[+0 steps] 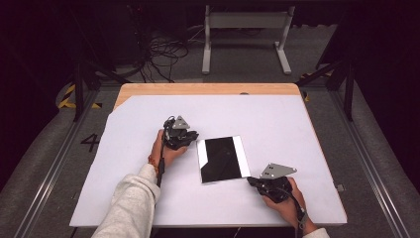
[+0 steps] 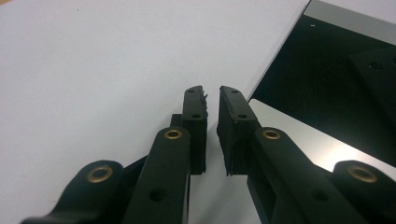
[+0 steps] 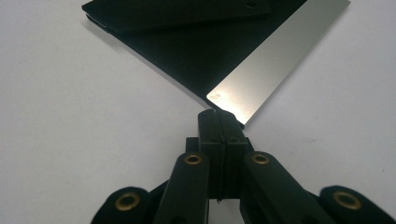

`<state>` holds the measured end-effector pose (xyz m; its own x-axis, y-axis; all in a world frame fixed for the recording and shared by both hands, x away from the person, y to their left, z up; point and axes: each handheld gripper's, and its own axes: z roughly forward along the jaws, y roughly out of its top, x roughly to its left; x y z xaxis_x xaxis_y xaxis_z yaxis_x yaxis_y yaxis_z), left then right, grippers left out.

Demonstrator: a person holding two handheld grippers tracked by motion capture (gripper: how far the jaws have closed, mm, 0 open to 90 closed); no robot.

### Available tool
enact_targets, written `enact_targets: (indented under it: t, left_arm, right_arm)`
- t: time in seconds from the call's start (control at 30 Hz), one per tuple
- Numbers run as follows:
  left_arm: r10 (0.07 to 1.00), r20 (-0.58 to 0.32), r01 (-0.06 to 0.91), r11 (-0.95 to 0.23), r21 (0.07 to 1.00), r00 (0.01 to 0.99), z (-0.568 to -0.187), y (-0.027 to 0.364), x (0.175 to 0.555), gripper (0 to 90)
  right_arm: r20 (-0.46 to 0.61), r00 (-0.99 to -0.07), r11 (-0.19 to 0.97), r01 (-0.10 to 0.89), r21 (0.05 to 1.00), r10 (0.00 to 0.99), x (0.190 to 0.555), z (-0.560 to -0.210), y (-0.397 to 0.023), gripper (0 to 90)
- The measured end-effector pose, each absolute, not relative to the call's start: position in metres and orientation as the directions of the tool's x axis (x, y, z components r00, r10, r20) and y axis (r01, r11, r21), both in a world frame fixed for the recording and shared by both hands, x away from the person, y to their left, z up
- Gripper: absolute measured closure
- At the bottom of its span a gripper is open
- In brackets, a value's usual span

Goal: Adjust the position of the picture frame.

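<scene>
Wooden table (image 1: 208, 89), white sheet (image 1: 277, 124) covering it; black panel (image 1: 221, 158) flat on sheet.

Two black grippers are seen: the left gripper (image 1: 190, 140) and the right gripper (image 1: 253, 181), each topped by a grey three-cornered plate with small holes. Brass-ringed pivots are set in the black jaw links. A black cable is trailed from each. A light grey sleeve (image 1: 130, 203) and an orange wristband (image 1: 152, 162) are worn.
</scene>
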<state>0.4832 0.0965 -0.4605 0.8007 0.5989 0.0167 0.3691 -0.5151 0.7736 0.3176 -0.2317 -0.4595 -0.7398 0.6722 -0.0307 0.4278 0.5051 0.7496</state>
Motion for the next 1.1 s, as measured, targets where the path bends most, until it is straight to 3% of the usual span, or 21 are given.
enact_targets:
  t: [0.17, 0.23, 0.37, 0.67, 0.8, 1.1]
  left_arm:
    - [0.592, 0.024, 0.369, -0.533, 0.762, 0.806, -0.463, 0.089, 0.484, 81.7]
    - [0.602, -0.037, 0.412, -0.5, 0.762, 0.798, -0.461, 0.091, 0.489, 82.0]
    - [0.607, 0.0, 0.405, -0.531, 0.744, 0.795, -0.46, 0.089, 0.494, 82.4]
    - [0.579, -0.043, 0.416, -0.53, 0.739, 0.814, -0.464, 0.089, 0.495, 85.2]
    - [0.553, -0.065, 0.414, -0.536, 0.736, 0.831, -0.464, 0.091, 0.495, 89.7]
    - [0.47, -0.105, 0.4, -0.59, 0.702, 0.877, -0.459, 0.093, 0.489, 89.8]
  right_arm:
    - [-0.037, -0.741, 0.516, 0.429, 0.742, 0.67, 0.318, -0.458, -0.231, 90.0]
    - [-0.036, -0.742, 0.517, 0.43, 0.74, 0.669, 0.319, -0.458, -0.23, 90.0]
    - [-0.037, -0.744, 0.518, 0.427, 0.741, 0.667, 0.319, -0.458, -0.23, 90.0]
    - [-0.05, -0.739, 0.523, 0.425, 0.739, 0.672, 0.319, -0.458, -0.229, 90.0]
    - [-0.057, -0.73, 0.52, 0.428, 0.739, 0.681, 0.32, -0.458, -0.229, 90.0]
    - [-0.061, -0.709, 0.508, 0.44, 0.74, 0.703, 0.323, -0.458, -0.235, 90.0]
